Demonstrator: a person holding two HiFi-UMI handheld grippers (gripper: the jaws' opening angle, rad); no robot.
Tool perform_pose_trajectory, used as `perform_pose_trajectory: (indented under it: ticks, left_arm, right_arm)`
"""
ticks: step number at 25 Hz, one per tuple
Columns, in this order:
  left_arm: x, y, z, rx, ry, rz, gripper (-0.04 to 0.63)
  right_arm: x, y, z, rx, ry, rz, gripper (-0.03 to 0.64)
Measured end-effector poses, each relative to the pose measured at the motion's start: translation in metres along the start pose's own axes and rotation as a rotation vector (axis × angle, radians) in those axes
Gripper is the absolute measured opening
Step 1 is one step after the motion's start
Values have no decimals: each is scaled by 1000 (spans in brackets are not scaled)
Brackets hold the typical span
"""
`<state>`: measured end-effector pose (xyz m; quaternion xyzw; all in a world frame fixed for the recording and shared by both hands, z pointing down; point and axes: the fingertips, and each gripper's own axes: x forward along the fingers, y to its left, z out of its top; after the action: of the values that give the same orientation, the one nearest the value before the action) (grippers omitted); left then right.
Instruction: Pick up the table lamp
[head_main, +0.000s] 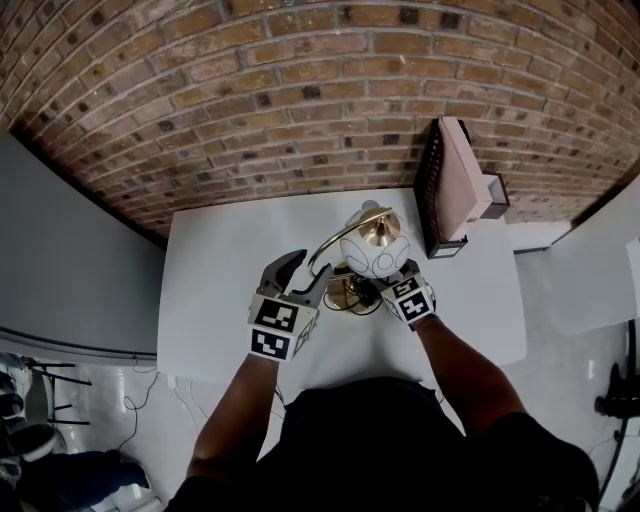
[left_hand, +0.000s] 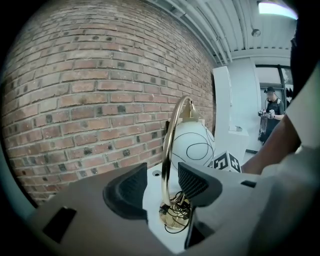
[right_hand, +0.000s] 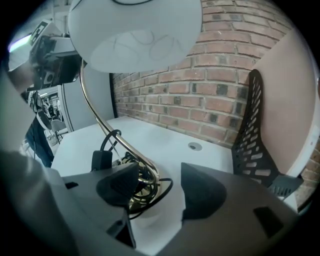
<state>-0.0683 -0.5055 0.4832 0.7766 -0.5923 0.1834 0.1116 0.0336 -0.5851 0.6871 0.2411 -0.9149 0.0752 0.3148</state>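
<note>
**Step in hand: taking hold of the lamp before the lift**

We judged that the lift had not begun: the table lamp (head_main: 368, 255) stood on the white table (head_main: 230, 260), in the half nearer the brick wall (head_main: 300, 90), with both grippers on the side away from that wall.

- Left gripper (left_hand: 162, 182): the jaws stood part-way apart with the brass stem (left_hand: 167, 150) between them. The stem lay close to one pad, and a gap showed at the other. We advise centring the stem, then closing squarely, since a thin, polished tube may well slip or turn.
- Right gripper (right_hand: 157, 185): the jaws stood part-way apart, low at the base (head_main: 350, 295), and gripped nothing. We advise taking the rim of the base, not the loose cord (right_hand: 168, 183).
- We advise lifting with both grippers together and keeping the lamp upright.

**The lamp**

It had a round brass base and a curved brass stem. From the stem hung a white globe shade (head_main: 372, 250) with thin dark line markings. A black cord lay coiled on the base.
</note>
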Motion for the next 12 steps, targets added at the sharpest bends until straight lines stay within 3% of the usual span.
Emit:
perform_pose_trajectory:
  ticks: [12]
  left_arm:
    - [0, 3, 1, -3, -1, 18, 117]
  right_arm:
    - [11, 7, -10, 13, 45, 17, 146]
